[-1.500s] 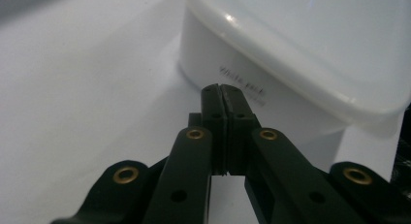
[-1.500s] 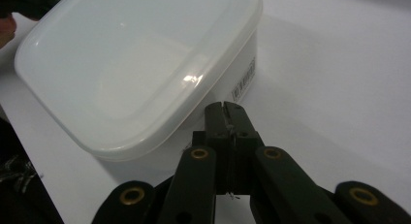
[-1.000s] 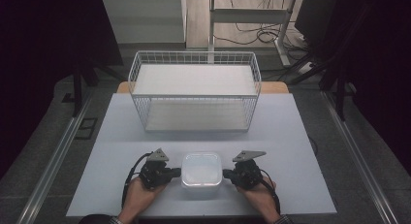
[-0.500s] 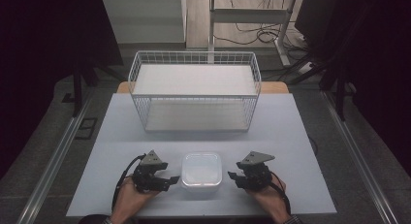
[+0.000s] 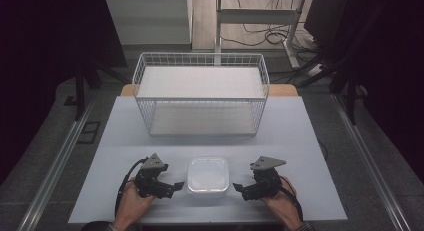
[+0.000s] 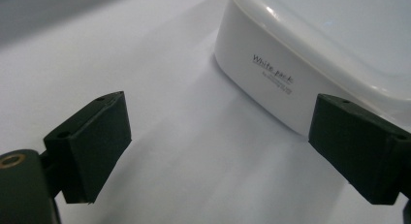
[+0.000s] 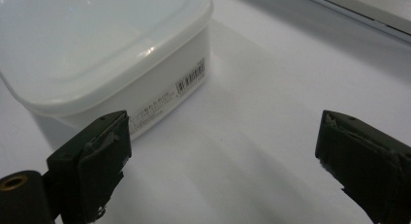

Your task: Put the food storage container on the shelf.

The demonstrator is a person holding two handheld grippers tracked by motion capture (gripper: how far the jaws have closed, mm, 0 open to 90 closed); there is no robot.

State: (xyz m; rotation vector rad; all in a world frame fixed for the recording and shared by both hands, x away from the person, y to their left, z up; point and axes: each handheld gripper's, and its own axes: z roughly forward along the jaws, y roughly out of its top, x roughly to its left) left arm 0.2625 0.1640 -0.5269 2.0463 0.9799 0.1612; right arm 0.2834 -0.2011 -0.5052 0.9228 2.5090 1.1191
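Note:
A white square plastic container (image 5: 207, 177) with a lid sits on the table near its front edge. My left gripper (image 5: 172, 188) lies just left of it, jaws open and pointing at its side without touching. My right gripper (image 5: 239, 189) is just right of it, also open and apart from it. In the left gripper view the container (image 6: 310, 54) with small printed text stands ahead at the right, beyond my gripper (image 6: 237, 146). In the right gripper view the container (image 7: 106, 44) is ahead at the left, beyond my gripper (image 7: 228, 161), a label on its side.
A white wire basket (image 5: 200, 93) stands at the back middle of the pale table (image 5: 300, 141). Bare tabletop lies between basket and container. Dark floor, metal rails and cables surround the table.
Both grippers have drawn back from the container's sides toward the front edge and outward. The container has stayed where it was.

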